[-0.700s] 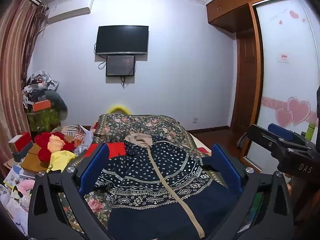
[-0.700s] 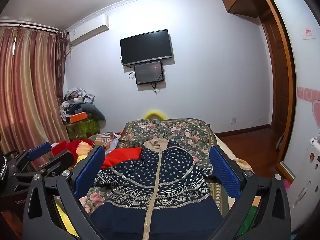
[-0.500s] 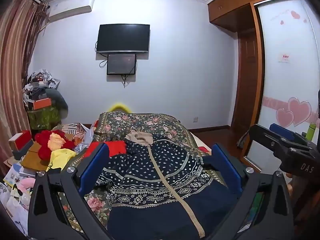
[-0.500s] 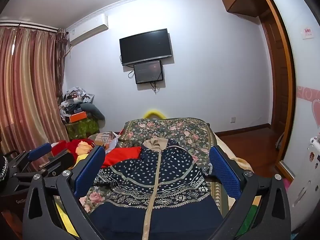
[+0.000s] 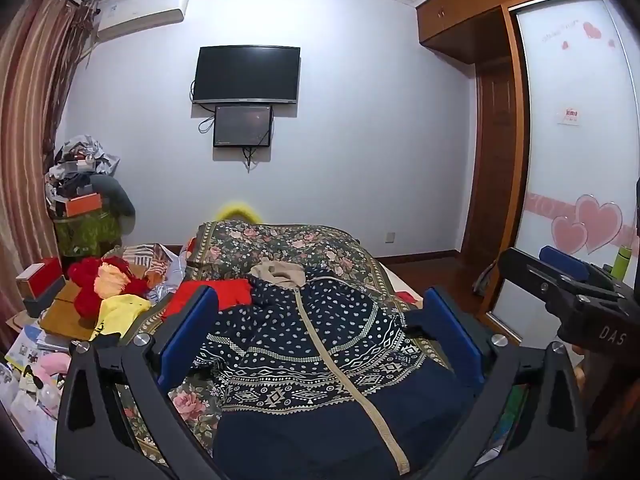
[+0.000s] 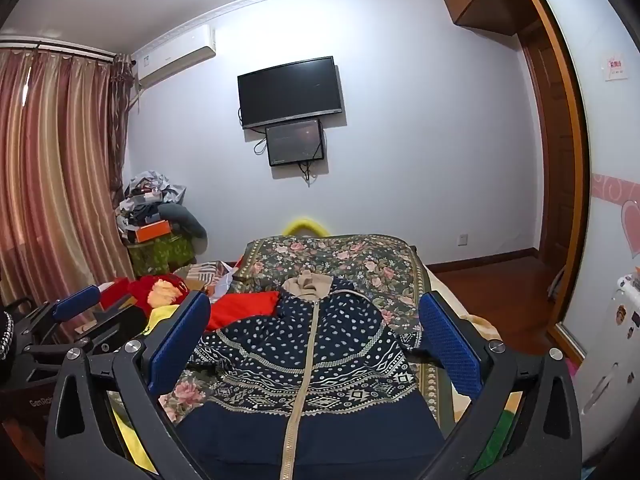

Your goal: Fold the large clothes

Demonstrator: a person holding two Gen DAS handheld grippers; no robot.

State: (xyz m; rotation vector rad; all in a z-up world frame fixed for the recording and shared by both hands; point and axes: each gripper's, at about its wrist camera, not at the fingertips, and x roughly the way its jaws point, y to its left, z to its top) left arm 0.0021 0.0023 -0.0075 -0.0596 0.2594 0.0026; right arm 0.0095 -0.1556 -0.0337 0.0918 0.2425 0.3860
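Observation:
A navy zip-up jacket [image 5: 320, 352] [image 6: 308, 360] with white dots, patterned bands and a beige collar lies spread front-up on the floral bedspread [image 5: 288, 244] [image 6: 340, 252]. My left gripper [image 5: 320, 336] hovers over the jacket's lower part, jaws wide open with only the jacket behind them. My right gripper [image 6: 316, 336] hangs likewise above the jacket, open and holding nothing. The right gripper also shows at the right edge of the left wrist view, and the left gripper at the left edge of the right wrist view.
A red garment [image 5: 208, 292] [image 6: 240, 306] lies left of the jacket. Piled clothes, boxes and red and yellow items [image 5: 100, 284] crowd the bed's left side. A wardrobe with a heart-decorated sliding door [image 5: 576, 160] stands right. Two screens [image 5: 246, 74] hang on the far wall.
Both views have shifted only slightly; the grippers stay open above the jacket, which has not moved.

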